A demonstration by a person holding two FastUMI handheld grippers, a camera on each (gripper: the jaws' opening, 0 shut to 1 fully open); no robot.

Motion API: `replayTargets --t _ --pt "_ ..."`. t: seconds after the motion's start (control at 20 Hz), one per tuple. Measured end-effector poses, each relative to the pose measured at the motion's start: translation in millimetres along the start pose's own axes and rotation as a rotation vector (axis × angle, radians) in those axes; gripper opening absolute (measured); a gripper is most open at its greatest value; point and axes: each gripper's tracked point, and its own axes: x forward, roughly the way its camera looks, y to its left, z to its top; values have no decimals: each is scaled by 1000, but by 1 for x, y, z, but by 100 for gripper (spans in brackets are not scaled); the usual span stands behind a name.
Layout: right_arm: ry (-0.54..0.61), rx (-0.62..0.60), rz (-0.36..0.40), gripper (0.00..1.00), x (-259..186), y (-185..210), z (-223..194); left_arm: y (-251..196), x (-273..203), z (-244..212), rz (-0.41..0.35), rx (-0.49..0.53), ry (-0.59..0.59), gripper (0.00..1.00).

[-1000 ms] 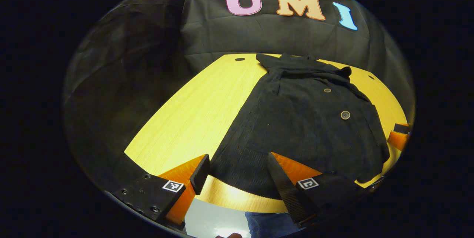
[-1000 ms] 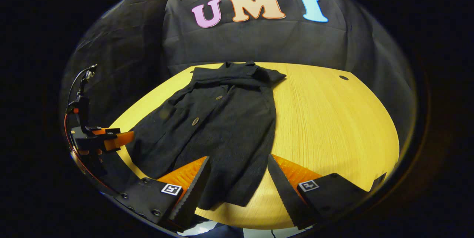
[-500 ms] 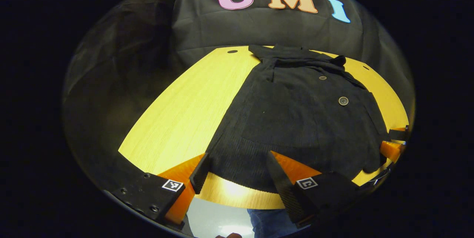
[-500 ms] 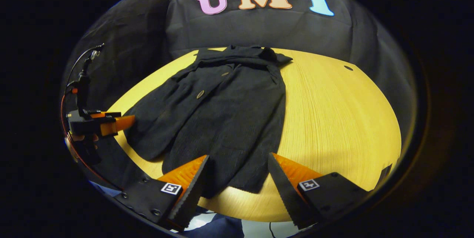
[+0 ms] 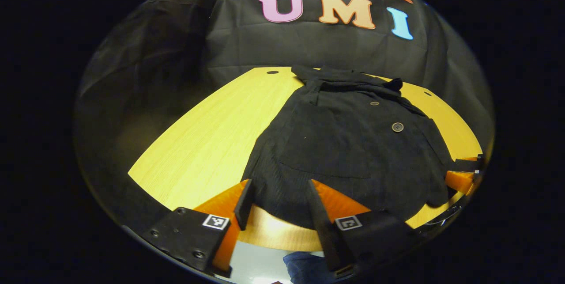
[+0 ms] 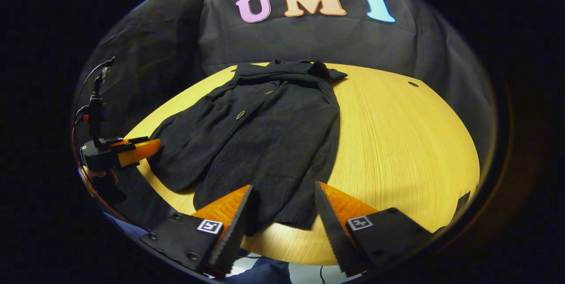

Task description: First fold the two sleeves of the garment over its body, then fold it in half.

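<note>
A black buttoned coat (image 5: 348, 151) lies flat on a round yellow table (image 5: 207, 142) — its hem between the parted fingers of the left gripper (image 5: 276, 195) and right gripper (image 6: 282, 204), neither gripping.

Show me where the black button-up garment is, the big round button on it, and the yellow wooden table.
Black button-up garment (image 6: 273, 134): right gripper view, middle of its body.
Large round button (image 5: 397, 127): left gripper view, the button's face.
Yellow wooden table (image 6: 406, 151): right gripper view, bare top beside the garment.
</note>
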Motion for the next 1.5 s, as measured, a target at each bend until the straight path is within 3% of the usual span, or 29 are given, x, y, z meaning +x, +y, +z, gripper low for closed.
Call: replayTargets --t 0.05,0.15,0.2,0.3,0.4,0.45,0.5,0.7,1.0,1.5 --pt "0 -4 4 77 1 5 0 -3 -1 -1 0 6 6 57" --pt "1 -10 19 57 1 12 -1 -1 1 -1 18 17 21 39" --pt "3 -11 30 48 1 14 -2 -6 1 0 1 12 28 38" --pt "15 2 60 34 1 21 -1 -8 4 1 8 22 38 15" --pt "32 12 61 17 0 21 1 -8 3 0 17 52 55 5" --pt "44 14 58 17 -1 21 2 -8 2 -1 18 64 62 2" --pt "53 12 53 10 -1 21 3 -8 3 0 20 75 65 1" --pt "76 33 42 3 -1 21 6 -7 4 1 8 62 99 0" --pt "66 96 37 2 -11 18 26 -8 -1 14 -2 18 137 0" --pt "-59 113 1 2 -29 -3 126 -34 9 128 -133 14 -30 0"
